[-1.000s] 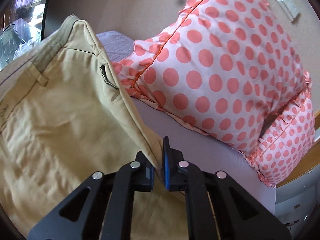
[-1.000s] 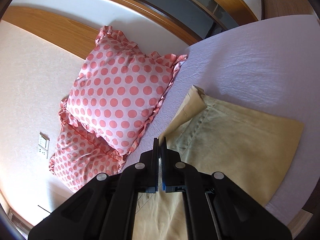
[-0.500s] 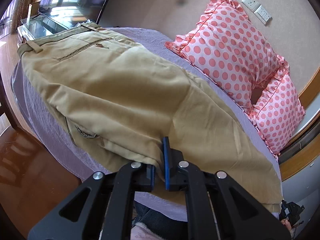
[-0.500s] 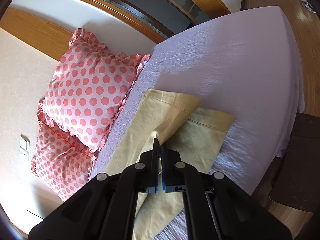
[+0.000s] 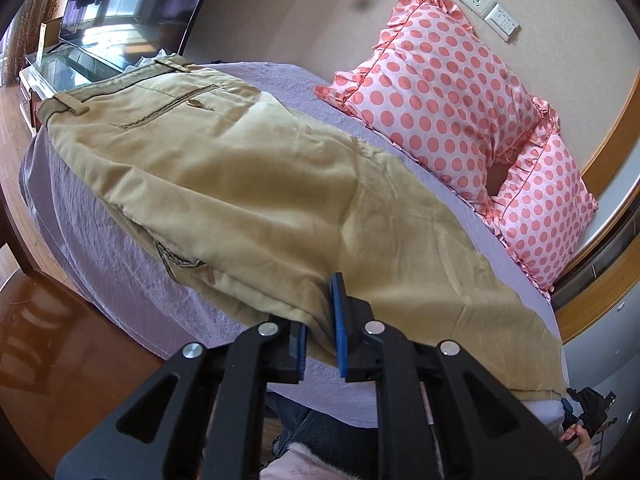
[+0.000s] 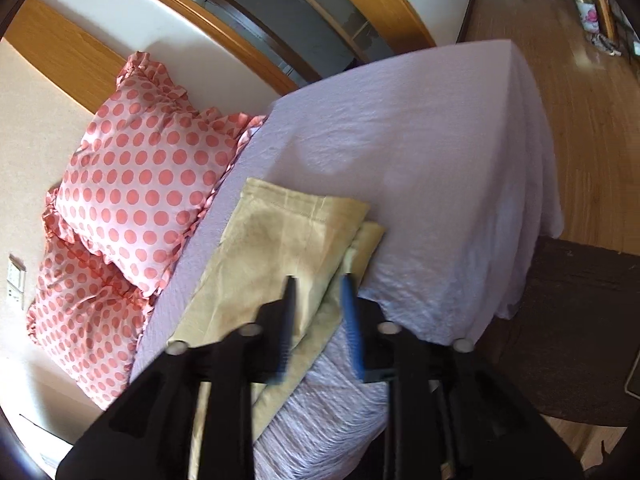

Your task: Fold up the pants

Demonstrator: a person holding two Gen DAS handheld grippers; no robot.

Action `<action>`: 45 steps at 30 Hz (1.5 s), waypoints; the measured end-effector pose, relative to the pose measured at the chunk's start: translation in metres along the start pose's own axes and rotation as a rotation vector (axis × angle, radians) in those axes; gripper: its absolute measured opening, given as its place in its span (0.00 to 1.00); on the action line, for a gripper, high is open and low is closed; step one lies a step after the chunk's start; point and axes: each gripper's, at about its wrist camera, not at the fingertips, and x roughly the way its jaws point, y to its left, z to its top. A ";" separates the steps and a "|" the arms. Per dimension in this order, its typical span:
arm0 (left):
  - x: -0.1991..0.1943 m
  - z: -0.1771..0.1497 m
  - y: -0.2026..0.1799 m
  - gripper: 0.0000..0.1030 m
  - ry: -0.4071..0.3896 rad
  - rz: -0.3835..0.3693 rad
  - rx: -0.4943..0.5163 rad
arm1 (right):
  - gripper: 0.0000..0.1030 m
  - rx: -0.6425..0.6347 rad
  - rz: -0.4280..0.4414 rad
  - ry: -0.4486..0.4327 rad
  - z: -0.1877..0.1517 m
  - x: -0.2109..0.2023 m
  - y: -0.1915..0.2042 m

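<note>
Tan pants lie lengthwise on the lilac bed, folded leg over leg, waistband and back pocket at the far left. My left gripper sits at the near edge of the pants with fabric between its slightly parted jaws. In the right wrist view the leg hems lie stacked on the bed. My right gripper is open just above the hem end, holding nothing.
Two pink polka-dot pillows lean on the wall beside the pants, also in the right wrist view. The bed sheet stretches beyond the hems. Wooden floor and a dark mat lie past the bed edge.
The lifted top leg has been laid down flat over the other. My right gripper has opened and let go of the hem. My left gripper's jaws have parted slightly.
</note>
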 end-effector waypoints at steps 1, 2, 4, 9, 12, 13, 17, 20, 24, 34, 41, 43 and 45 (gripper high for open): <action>-0.002 0.000 0.000 0.16 -0.005 0.000 0.011 | 0.58 -0.006 -0.007 -0.036 0.002 -0.005 -0.001; -0.005 -0.001 0.001 0.16 -0.010 -0.006 0.016 | 0.58 -0.014 -0.024 -0.054 0.003 -0.008 -0.002; -0.009 -0.001 0.005 0.21 -0.021 -0.018 0.011 | 0.58 -0.007 -0.038 -0.050 0.006 -0.005 -0.005; -0.018 -0.002 0.016 0.29 -0.044 -0.047 -0.031 | 0.43 -0.020 -0.005 -0.037 0.003 0.006 -0.002; -0.023 -0.002 0.020 0.29 -0.064 -0.057 -0.040 | 0.34 -0.059 0.024 -0.018 -0.004 0.012 0.006; -0.026 -0.002 0.022 0.30 -0.078 -0.065 -0.047 | 0.29 -0.067 0.034 -0.020 -0.007 0.014 0.008; -0.044 -0.001 0.036 0.38 -0.175 -0.074 -0.097 | 0.04 -0.158 0.062 -0.049 -0.011 0.020 0.023; -0.057 0.003 0.050 0.54 -0.252 -0.035 -0.152 | 0.04 -0.269 0.204 -0.070 -0.019 0.008 0.068; -0.054 0.007 0.059 0.58 -0.231 -0.018 -0.184 | 0.04 -0.446 0.502 0.018 -0.061 -0.005 0.163; -0.046 0.001 0.070 0.72 -0.223 -0.144 -0.254 | 0.05 -1.073 0.846 0.693 -0.332 0.006 0.296; -0.044 -0.004 0.068 0.76 -0.172 -0.160 -0.138 | 0.69 -1.161 0.845 0.701 -0.351 -0.006 0.289; -0.031 -0.006 0.060 0.76 -0.114 -0.114 -0.091 | 0.69 -1.152 0.834 0.715 -0.353 -0.002 0.289; -0.018 -0.006 0.052 0.76 -0.065 -0.098 -0.072 | 0.69 -1.138 0.833 0.724 -0.355 -0.001 0.286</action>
